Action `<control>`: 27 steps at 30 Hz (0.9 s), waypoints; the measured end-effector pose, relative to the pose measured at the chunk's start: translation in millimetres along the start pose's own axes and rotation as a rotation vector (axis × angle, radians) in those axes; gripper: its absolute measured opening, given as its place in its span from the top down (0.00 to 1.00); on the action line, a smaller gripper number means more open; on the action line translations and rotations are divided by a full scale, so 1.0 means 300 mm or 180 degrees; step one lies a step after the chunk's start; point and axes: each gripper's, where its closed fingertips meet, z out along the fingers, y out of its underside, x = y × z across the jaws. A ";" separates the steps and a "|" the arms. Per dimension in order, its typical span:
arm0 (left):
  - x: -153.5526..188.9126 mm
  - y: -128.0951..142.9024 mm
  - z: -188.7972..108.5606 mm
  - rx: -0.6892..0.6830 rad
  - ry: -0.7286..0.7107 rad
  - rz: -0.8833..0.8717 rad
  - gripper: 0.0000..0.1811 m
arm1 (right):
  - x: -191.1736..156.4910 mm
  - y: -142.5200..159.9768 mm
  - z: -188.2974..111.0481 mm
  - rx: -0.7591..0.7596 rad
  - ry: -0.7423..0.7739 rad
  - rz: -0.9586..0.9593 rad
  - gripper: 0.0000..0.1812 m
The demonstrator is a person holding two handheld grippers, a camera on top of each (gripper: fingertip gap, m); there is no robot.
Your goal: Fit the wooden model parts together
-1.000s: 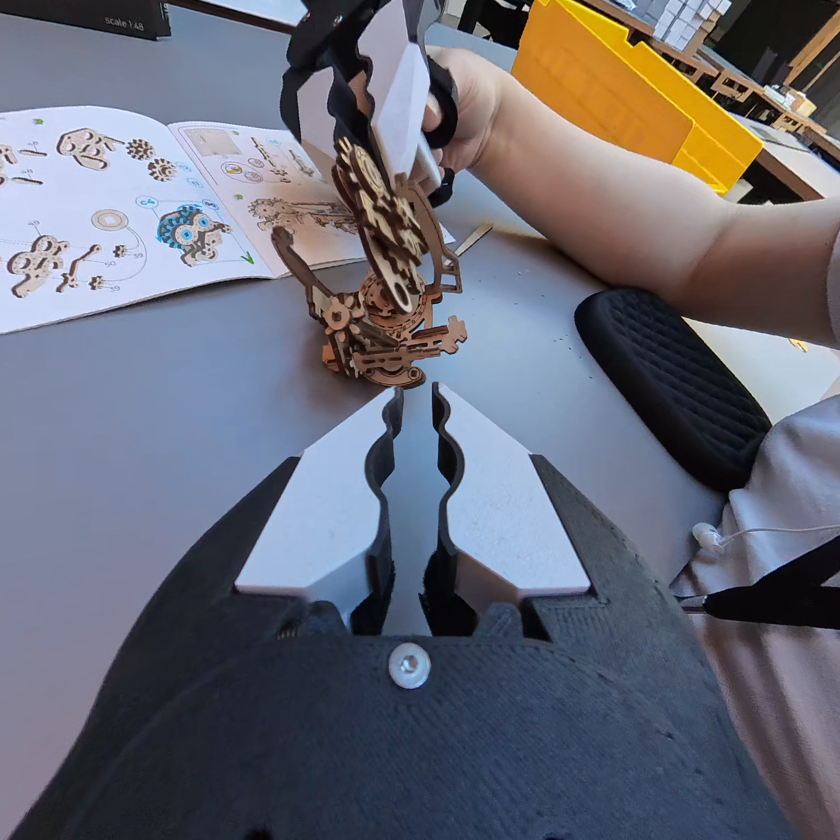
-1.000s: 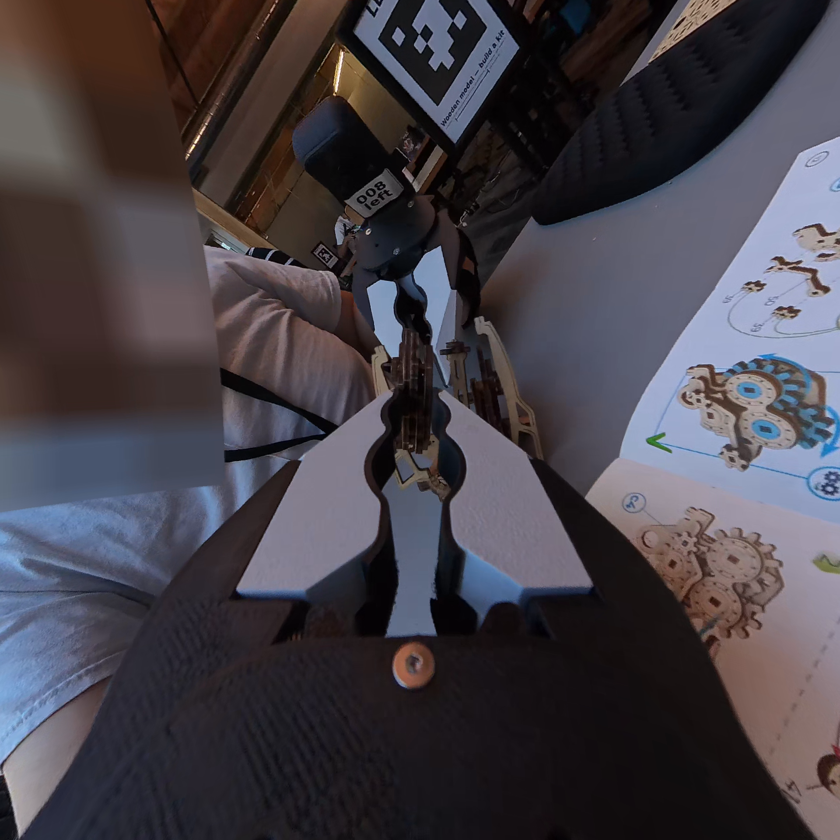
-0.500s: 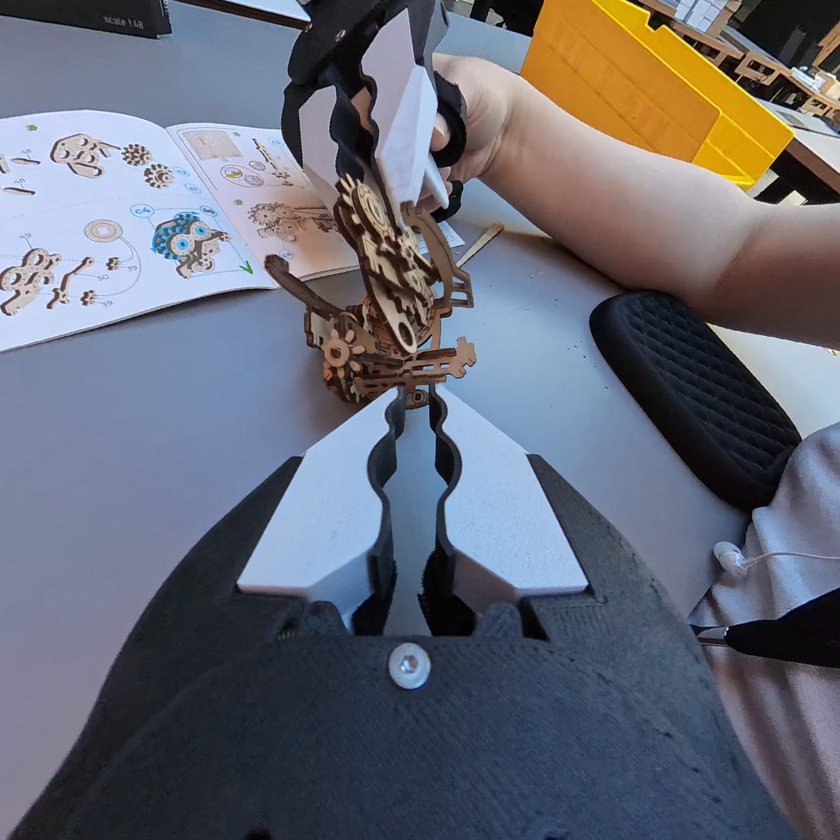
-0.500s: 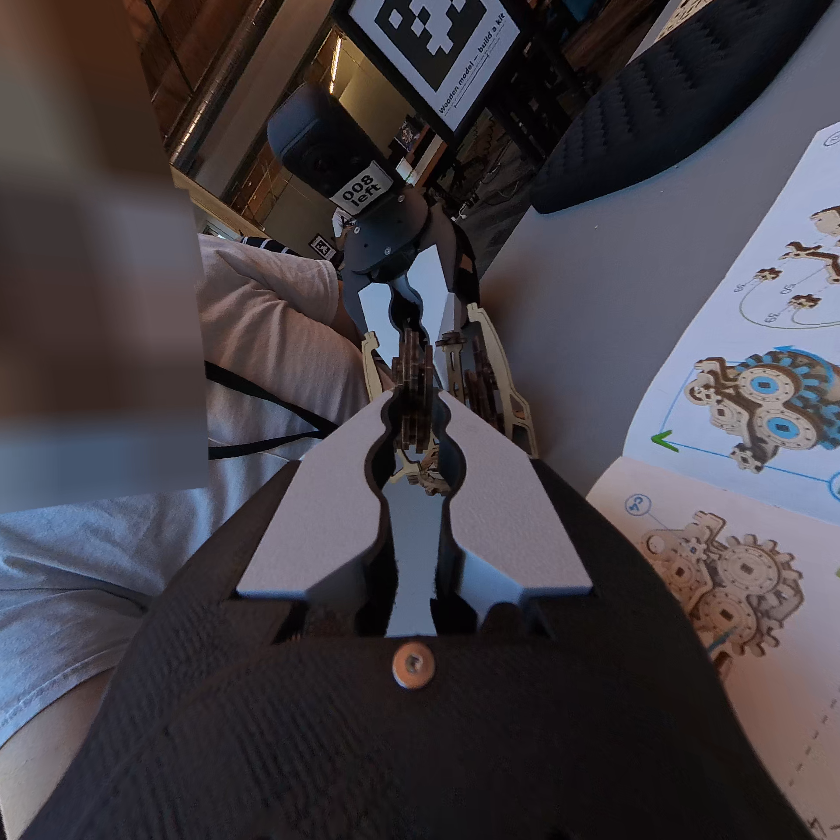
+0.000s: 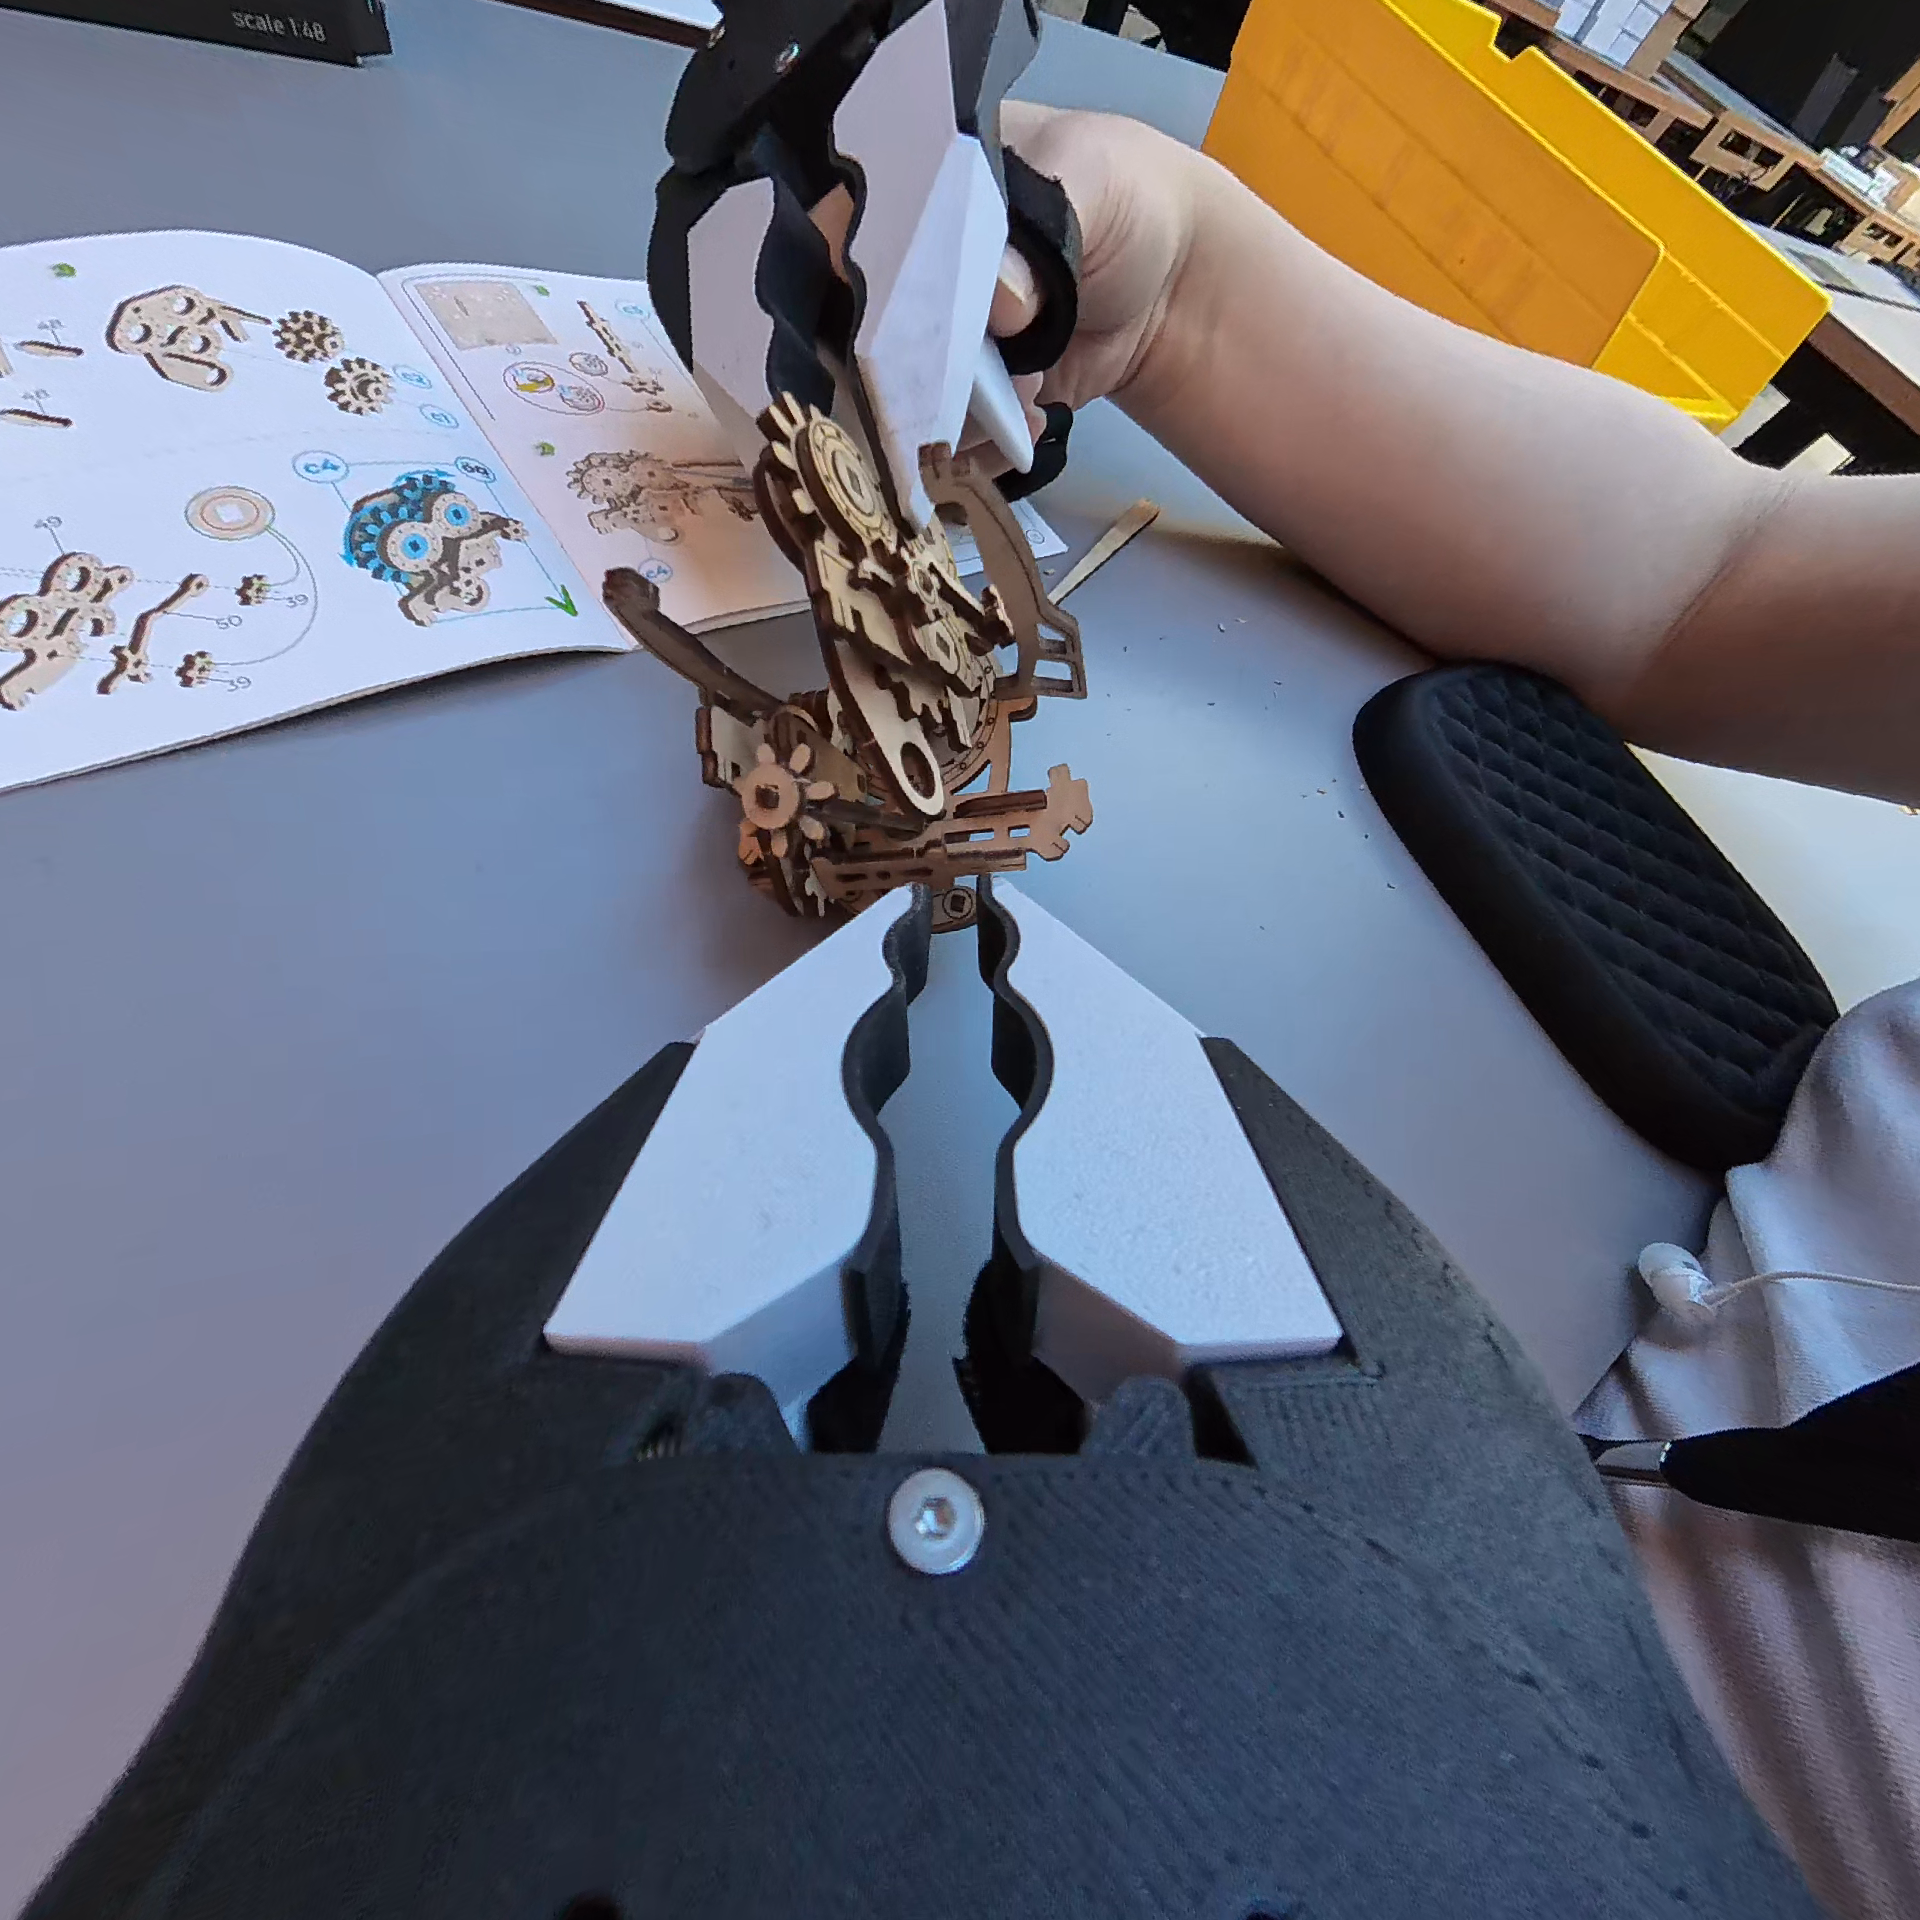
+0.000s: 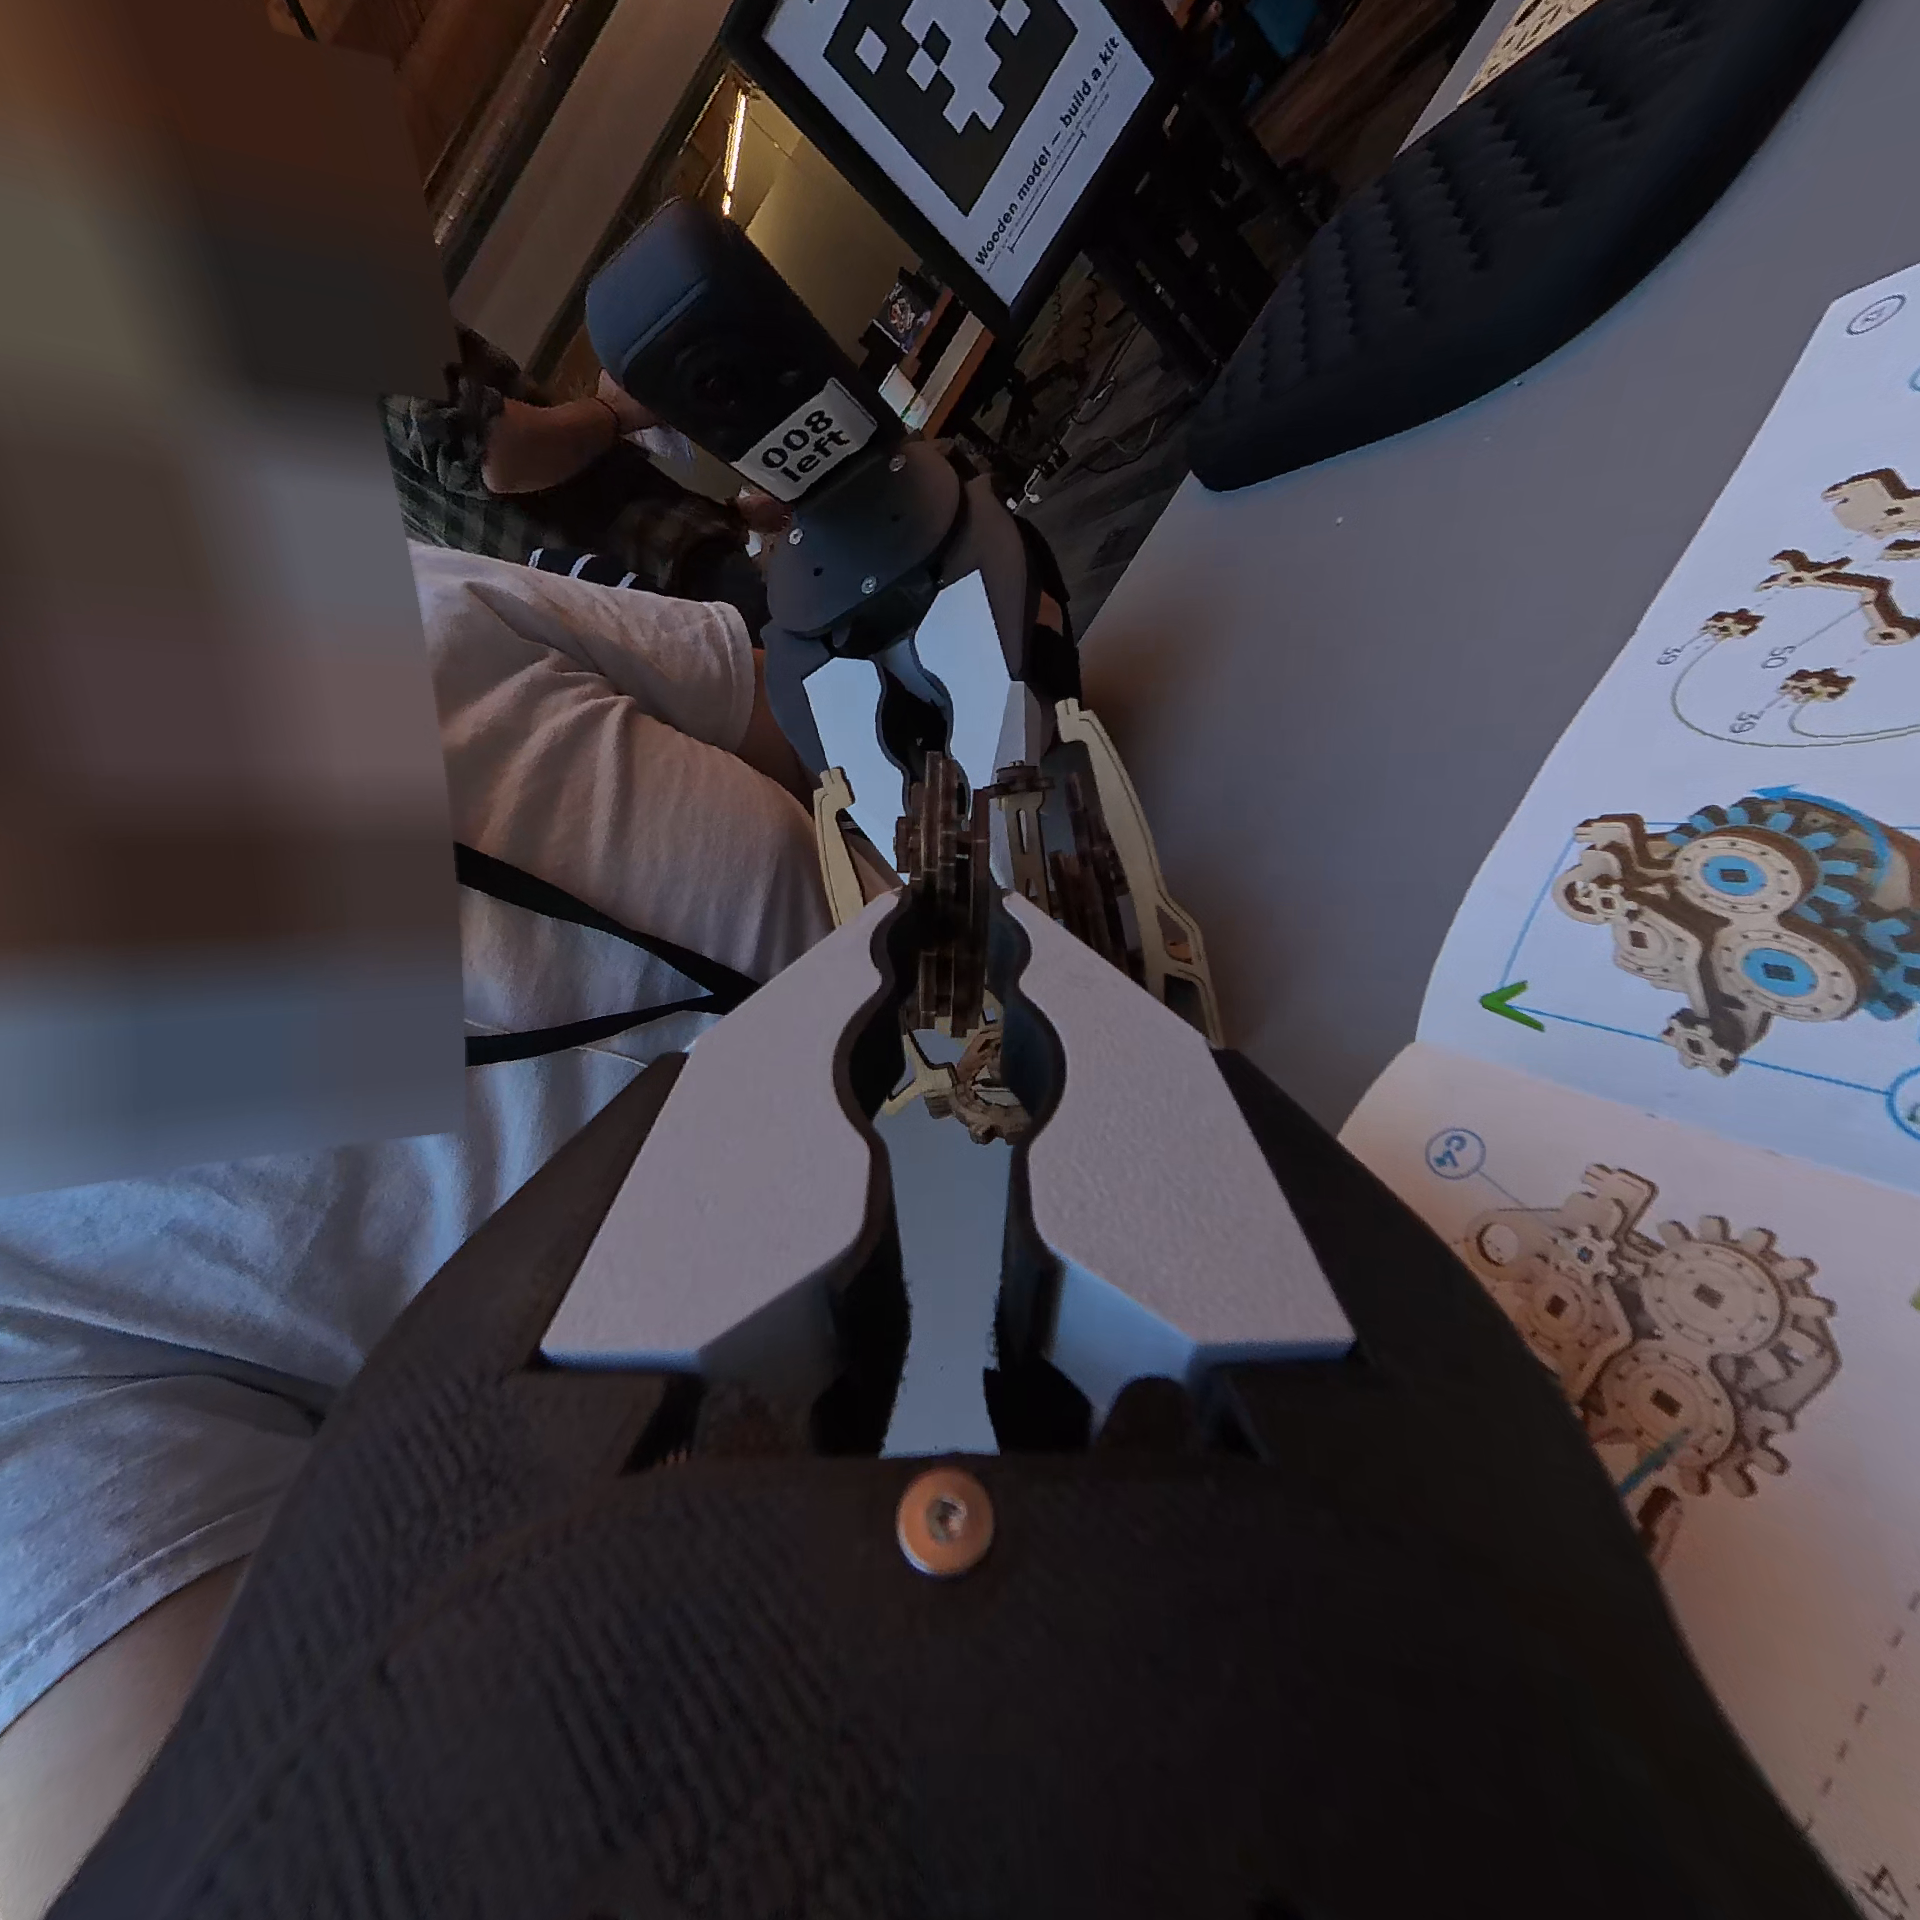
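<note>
The right gripper (image 5: 883, 457) clenches a gear plate (image 5: 883, 613), long axis steeply tilted, directly above the wooden model (image 5: 894, 810) mid-table; the left gripper (image 5: 945, 914), slightly parted and empty, sits just near of the model's base.

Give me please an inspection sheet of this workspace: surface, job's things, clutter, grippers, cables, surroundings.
Surface: grey table, small wood crumbs near the armrest.
Job's things: gear plate held above the wooden model base, which stands on the table.
Clutter: open instruction booklet; thin wooden stick.
Grippers: right gripper shut on the gear plate; left gripper slightly open at the base's near edge, contact unclear.
Cables: white earphone cord on the person's shirt.
Surroundings: black padded armrest; yellow bins.
</note>
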 end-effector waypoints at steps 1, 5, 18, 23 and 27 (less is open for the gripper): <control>0.000 0.000 0.000 -0.0002 0.0001 -0.0006 0.96 | 0.000 0.001 -0.001 -0.0001 0.0003 0.0001 0.94; -0.001 0.001 0.002 -0.0013 -0.0003 -0.0010 0.96 | 0.003 0.003 -0.004 -0.0001 0.0030 -0.0014 0.94; 0.014 -0.015 0.002 0.0059 0.0195 -0.0111 0.96 | -0.019 -0.126 -0.179 0.0587 0.0717 -0.0583 0.94; 0.014 -0.016 0.008 0.0039 0.0225 -0.0127 0.96 | -0.059 -0.168 -0.295 0.0983 0.0802 -0.0538 0.95; 0.016 -0.010 0.013 -0.0002 0.0200 -0.0085 0.96 | -0.053 -0.153 -0.303 0.0982 0.0763 -0.0476 0.94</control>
